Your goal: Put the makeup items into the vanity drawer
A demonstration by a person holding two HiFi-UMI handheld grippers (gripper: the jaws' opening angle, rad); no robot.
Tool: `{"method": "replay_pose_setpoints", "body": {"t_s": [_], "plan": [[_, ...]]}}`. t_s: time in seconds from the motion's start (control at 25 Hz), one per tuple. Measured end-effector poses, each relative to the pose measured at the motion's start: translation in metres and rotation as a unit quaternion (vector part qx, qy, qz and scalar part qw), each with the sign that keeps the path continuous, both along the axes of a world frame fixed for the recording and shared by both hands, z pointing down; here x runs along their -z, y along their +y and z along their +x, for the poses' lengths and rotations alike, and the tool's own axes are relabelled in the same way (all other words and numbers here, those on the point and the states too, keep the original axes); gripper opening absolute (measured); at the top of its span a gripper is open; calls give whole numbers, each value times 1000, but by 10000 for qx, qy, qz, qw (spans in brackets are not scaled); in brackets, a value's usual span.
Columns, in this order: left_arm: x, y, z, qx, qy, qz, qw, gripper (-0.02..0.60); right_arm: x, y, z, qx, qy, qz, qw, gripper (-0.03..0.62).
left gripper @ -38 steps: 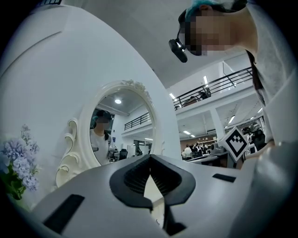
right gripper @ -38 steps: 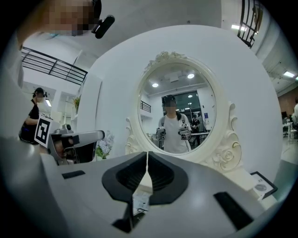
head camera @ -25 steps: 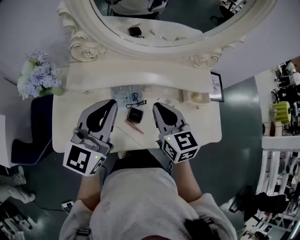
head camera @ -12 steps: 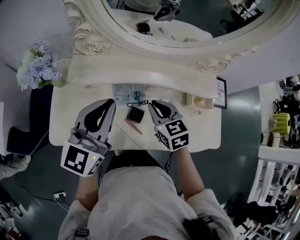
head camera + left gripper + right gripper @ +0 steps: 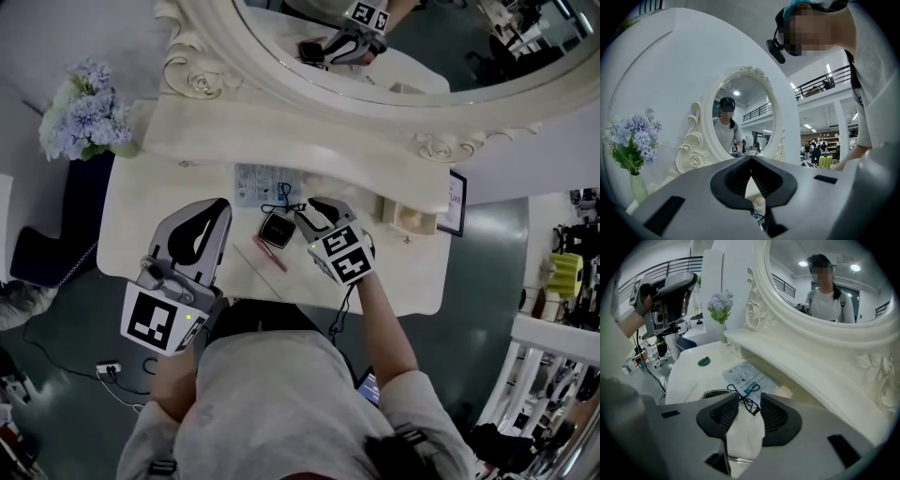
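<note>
A black square compact [image 5: 275, 230] lies on the cream vanity top [image 5: 150, 220], with a pink pencil [image 5: 269, 253] just in front of it. A thin black cord [image 5: 281, 199] lies behind it on a printed leaflet [image 5: 262, 183]. My right gripper [image 5: 307, 214] tilts down just right of the compact. Its jaws have just been opening and stand open over the cord [image 5: 749, 401], pressing on nothing; the compact [image 5: 715, 393] is to their left. My left gripper [image 5: 221, 206] hovers level to the compact's left, shut and empty [image 5: 751, 159].
An oval mirror [image 5: 375, 56] in a carved frame rises behind a raised shelf [image 5: 309, 145]. A small tray [image 5: 408, 217] and a picture frame [image 5: 457, 202] stand at the right. A vase of blue flowers [image 5: 89, 117] is at the left, and a green item [image 5: 704, 361] lies far left.
My right gripper has come down and forward toward the compact and cord, turning as it went, and its jaws have gone from shut to open. The left gripper has hardly moved.
</note>
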State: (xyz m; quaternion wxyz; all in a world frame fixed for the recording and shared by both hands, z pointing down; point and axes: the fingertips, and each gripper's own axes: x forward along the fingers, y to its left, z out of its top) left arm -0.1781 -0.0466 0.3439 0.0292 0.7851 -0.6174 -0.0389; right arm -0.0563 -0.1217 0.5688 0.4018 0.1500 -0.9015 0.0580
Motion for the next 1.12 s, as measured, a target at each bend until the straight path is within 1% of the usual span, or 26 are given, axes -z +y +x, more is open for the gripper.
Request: {"method": "replay_pose_setpoints", "body": {"t_s": [0.12, 0.4, 0.6, 0.72, 0.8, 0.84, 0.88, 0.92, 1.12], "plan": [[-2, -1, -3, 104, 9, -36, 9999, 14, -12, -4, -4, 207, 157, -53, 9996, 138], [-6, 1, -10, 331, 29, -90, 9994, 14, -40, -4, -4, 511, 580, -275, 9966, 140], [-7, 1, -15, 451, 35, -109, 9989, 14, -54, -1, -1, 667, 851, -275, 9938, 139], [-6, 1, -15, 461, 27, -108, 9989, 14, -55, 3, -2, 769, 901, -270, 9926, 92], [-6, 1, -14, 455, 24, -111, 9989, 14, -54, 4, -2, 793, 920, -267, 9922, 84], [-6, 1, -14, 450, 22, -109, 9989, 14, -53, 3, -2, 781, 905, -277, 9924, 77], [-5, 0, -13, 442, 18, -103, 9990, 14, -52, 3, -2, 750, 881, -294, 9928, 50], [-5, 0, -13, 432, 13, -96, 9990, 14, -51, 2, -2, 715, 859, -314, 9932, 40], [-3, -2, -10, 348, 0, -58, 9994, 14, -36, 5, -2, 622, 598, -347, 9957, 32]]}}
